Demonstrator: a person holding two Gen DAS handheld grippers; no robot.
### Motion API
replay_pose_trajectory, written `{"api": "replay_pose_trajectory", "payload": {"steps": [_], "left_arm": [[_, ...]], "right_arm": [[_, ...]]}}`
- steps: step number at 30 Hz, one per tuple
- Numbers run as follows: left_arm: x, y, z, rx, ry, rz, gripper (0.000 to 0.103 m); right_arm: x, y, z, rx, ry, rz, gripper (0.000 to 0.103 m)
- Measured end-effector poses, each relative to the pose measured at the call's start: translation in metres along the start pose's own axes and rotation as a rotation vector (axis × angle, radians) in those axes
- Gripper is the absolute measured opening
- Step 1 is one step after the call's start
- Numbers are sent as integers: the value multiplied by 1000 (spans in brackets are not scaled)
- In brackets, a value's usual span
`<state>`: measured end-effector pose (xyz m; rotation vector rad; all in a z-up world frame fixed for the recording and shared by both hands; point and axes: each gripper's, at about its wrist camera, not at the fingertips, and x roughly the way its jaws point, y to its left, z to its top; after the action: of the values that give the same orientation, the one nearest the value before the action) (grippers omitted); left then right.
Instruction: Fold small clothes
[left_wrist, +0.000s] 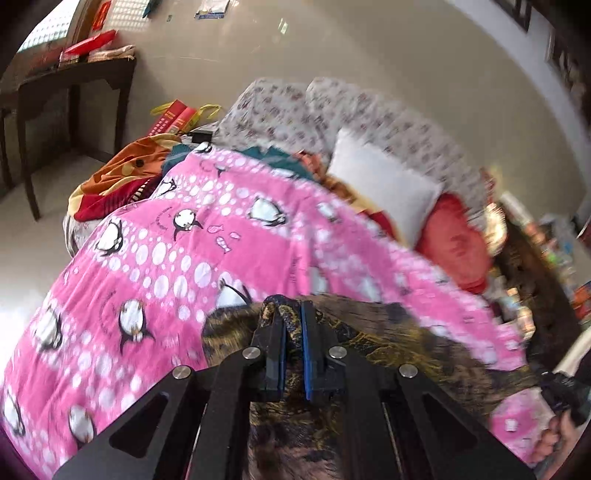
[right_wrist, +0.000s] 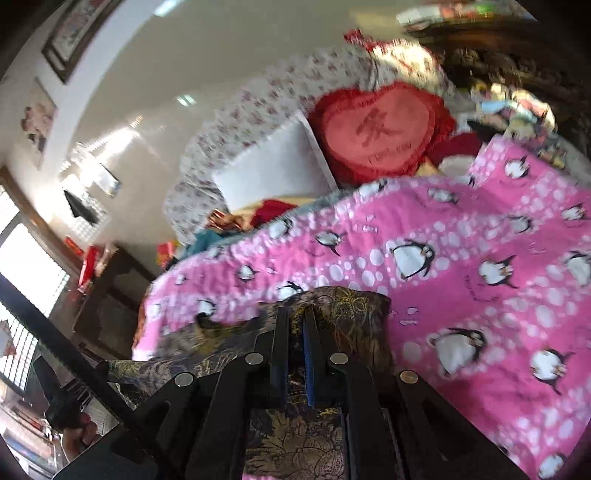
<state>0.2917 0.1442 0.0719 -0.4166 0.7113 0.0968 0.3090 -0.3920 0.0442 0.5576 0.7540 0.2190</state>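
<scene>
A dark garment with a gold and brown print (left_wrist: 388, 343) lies over the pink penguin blanket (left_wrist: 177, 258) on the bed. My left gripper (left_wrist: 291, 314) is shut on one edge of the garment, with cloth bunched between its fingers. In the right wrist view the same garment (right_wrist: 343, 306) hangs from my right gripper (right_wrist: 295, 317), which is shut on another edge, above the pink blanket (right_wrist: 480, 295). The garment stretches between the two grippers. The other hand and gripper show at the frame edges (left_wrist: 565, 406) (right_wrist: 66, 417).
A white pillow (left_wrist: 384, 184), a red heart cushion (right_wrist: 376, 133) and a flowered quilt (left_wrist: 332, 107) lie at the head of the bed. A pile of orange and red clothes (left_wrist: 122, 177) sits at the bed's far edge. A dark wooden table (left_wrist: 70, 85) stands beyond.
</scene>
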Motion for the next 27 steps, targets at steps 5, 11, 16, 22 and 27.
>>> {"api": "replay_pose_trajectory", "payload": {"steps": [5,11,16,22,27], "left_arm": [[46,-2,-4,40,32,70,8],[48,-14,9,137,7,75,32],[5,-18,20,205,-146,55,81],[-15,-41,-23,330,-44,-119,81],[27,-91,-77,551,94,-122,80]], "right_arm": [[46,-13,4,15,8,-92,8],[44,-4,9,-107,-146,-161,38],[19,7,8,-217,-150,-101,65],[23,38,-21,-563,112,-53,63],[74,62,-51,-758,325,14,57]]}}
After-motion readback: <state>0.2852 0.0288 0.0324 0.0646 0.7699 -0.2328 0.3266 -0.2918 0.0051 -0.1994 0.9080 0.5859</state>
